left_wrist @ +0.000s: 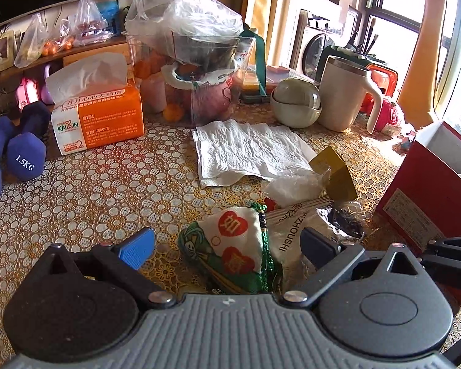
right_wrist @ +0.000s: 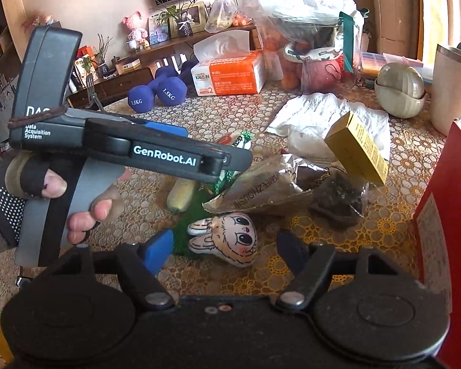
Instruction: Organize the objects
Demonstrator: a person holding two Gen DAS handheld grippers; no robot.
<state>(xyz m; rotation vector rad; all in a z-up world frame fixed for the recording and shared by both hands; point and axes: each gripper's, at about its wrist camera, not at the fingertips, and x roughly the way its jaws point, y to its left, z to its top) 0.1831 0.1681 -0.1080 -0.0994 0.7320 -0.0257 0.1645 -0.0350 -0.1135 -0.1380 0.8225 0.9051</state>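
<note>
The embroidered sachet (left_wrist: 230, 246), with green tassel cord, lies on the flower-patterned table (left_wrist: 92, 190) between the wide-open, empty fingers of the left gripper (left_wrist: 227, 246); the right gripper (right_wrist: 226, 249), likewise open and empty, brackets a rabbit-face plush (right_wrist: 230, 238). A foil snack bag (left_wrist: 295, 233) touches the sachet, so closing could pinch foil or cord and drag the adjoining clutter.

Left gripper (left_wrist: 227, 250) and right gripper (right_wrist: 226, 246) both spread wide, low, nothing between their fingers.
</note>
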